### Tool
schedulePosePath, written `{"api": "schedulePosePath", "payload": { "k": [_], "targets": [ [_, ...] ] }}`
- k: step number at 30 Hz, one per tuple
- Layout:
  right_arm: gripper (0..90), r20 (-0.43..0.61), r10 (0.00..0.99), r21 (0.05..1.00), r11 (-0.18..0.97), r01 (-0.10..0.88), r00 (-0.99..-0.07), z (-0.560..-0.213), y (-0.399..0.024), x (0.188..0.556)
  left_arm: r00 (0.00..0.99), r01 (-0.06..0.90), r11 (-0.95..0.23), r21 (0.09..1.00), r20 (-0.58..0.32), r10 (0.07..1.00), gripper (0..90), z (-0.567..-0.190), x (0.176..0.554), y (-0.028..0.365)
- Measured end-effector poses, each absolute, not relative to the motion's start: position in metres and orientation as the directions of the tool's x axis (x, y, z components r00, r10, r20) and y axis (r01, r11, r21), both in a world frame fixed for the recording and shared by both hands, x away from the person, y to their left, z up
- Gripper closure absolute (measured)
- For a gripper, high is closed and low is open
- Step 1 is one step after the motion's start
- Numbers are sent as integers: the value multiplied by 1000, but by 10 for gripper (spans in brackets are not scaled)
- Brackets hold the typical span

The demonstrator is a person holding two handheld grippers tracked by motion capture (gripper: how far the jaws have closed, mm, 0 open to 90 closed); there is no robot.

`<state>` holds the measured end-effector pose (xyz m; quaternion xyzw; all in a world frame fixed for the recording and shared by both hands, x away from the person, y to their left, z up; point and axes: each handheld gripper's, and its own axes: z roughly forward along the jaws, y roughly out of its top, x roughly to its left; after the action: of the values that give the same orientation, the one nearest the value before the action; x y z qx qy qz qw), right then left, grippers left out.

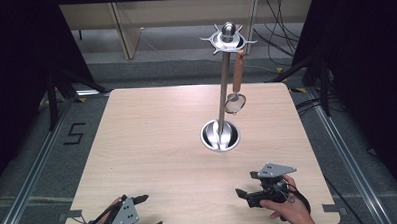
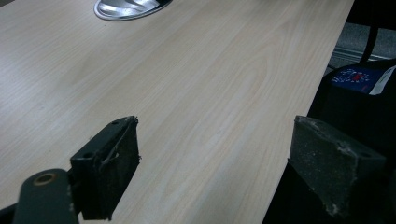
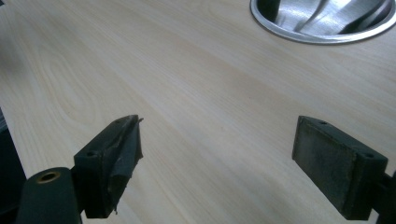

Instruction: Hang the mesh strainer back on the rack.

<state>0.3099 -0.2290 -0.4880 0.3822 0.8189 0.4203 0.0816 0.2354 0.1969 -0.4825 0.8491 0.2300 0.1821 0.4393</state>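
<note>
A pale wooden square table [image 1: 152, 143] fills the high view. Slightly toward two o'clock from its centre stands a polished steel utensil stand [image 1: 224, 91]: a round dished base [image 1: 220, 135], a slim upright pole and a spiked hook ring at the top. From a hook on the stand's right side hangs a small round mesh strainer with a reddish-brown wooden handle [image 1: 237, 83], its head beside the pole and well above the table; whether it touches the pole is hard to judge from this angle.

At about seven o'clock, at the near edge, the left gripper [image 1: 150, 212] sits in the person's left hand [image 1: 108, 222], jaws spread wide and holding nothing. In the left gripper view its worn black foam pads [image 2: 109, 170] stand far apart over bare wood, the base at eleven o'clock.

At about five o'clock the right gripper [image 1: 245, 185], in the person's right hand [image 1: 290, 211], points toward nine o'clock with jaws wide apart and empty. In the right gripper view the base [image 3: 322, 21] lies at one o'clock.
</note>
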Motion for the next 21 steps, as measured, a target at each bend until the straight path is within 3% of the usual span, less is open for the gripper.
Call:
{"api": "schedulePosePath", "payload": {
  "k": [3,5,21],
  "targets": [
    [166,145,694,773,365,519,-705,-488,-232,310,828,231,-509,830,107,551,152,-483,235,197],
    [166,177,691,765,352,540,-701,-488,-232,307,828,230,-508,830,108,550,152,-483,235,197],
    [166,116,690,777,385,498,-714,-490,-238,306,833,238,-511,826,98,545,152,-483,235,196]
  ]
}}
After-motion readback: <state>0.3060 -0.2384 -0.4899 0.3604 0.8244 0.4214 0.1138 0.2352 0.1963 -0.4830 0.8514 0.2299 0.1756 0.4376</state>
